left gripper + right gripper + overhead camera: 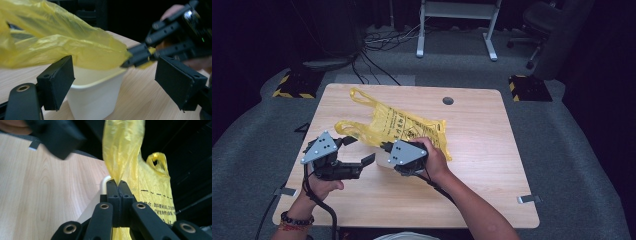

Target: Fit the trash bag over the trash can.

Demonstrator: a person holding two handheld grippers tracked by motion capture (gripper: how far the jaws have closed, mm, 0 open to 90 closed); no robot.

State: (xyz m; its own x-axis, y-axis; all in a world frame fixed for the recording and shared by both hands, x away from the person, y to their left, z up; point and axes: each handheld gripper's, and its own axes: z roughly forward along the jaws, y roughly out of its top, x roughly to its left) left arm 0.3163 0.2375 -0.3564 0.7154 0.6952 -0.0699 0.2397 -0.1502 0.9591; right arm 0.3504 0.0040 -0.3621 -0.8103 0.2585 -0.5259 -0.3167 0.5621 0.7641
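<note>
Right gripper (pixel 119 185) is clamped on the yellow bag (pixel 125 150). Left gripper (pixel 115 82) stands open around the white cup (pixel 96 92), not touching it.

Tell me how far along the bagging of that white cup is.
Done: the right gripper is shut on an edge of the yellow bag and holds it up over the white cup. In hand: the left gripper is open, its jaws on either side of the cup, not gripping it. Left: the cup stands on the table, outside the bag, and looks to go in next.
</note>
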